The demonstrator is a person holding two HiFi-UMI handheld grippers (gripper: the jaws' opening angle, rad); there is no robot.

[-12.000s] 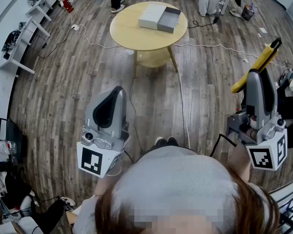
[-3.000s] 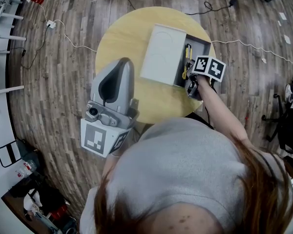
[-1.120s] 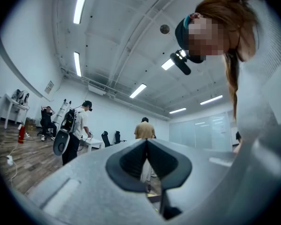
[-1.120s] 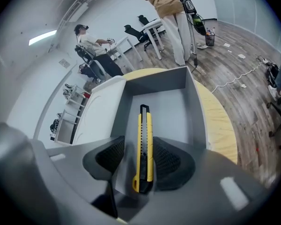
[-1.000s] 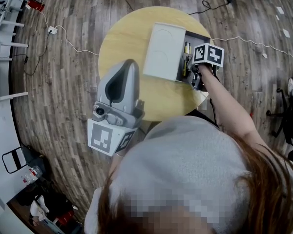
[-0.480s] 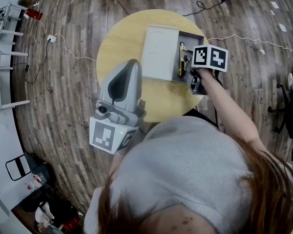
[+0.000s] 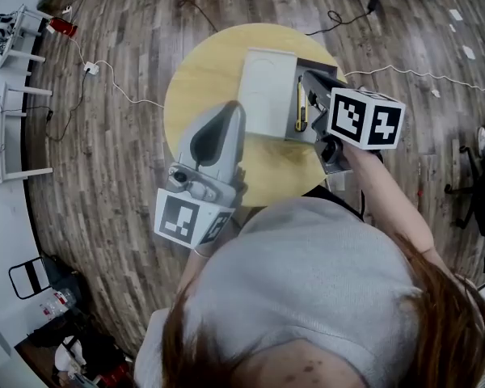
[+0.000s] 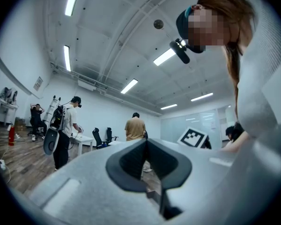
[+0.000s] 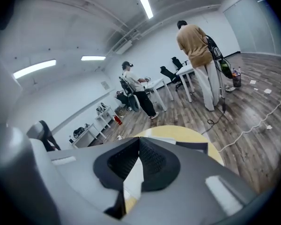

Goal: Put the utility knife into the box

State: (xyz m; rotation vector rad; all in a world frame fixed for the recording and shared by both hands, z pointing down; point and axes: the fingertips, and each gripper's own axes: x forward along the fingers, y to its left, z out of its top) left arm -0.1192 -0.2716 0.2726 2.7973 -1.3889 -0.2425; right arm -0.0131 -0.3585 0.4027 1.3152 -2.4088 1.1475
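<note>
the knife lies in the open box, upper middle of frame. the right gripper hangs over it, jaws just closed on nothing — the left gripper is closed and empty too. swinging low could clip the box and shove it off the table.

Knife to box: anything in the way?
Nothing visible. The knife already lies inside the open box. The right gripper hangs over the box, its jaws just closed with nothing between them. The left gripper is off to the side, shut and empty.
</note>
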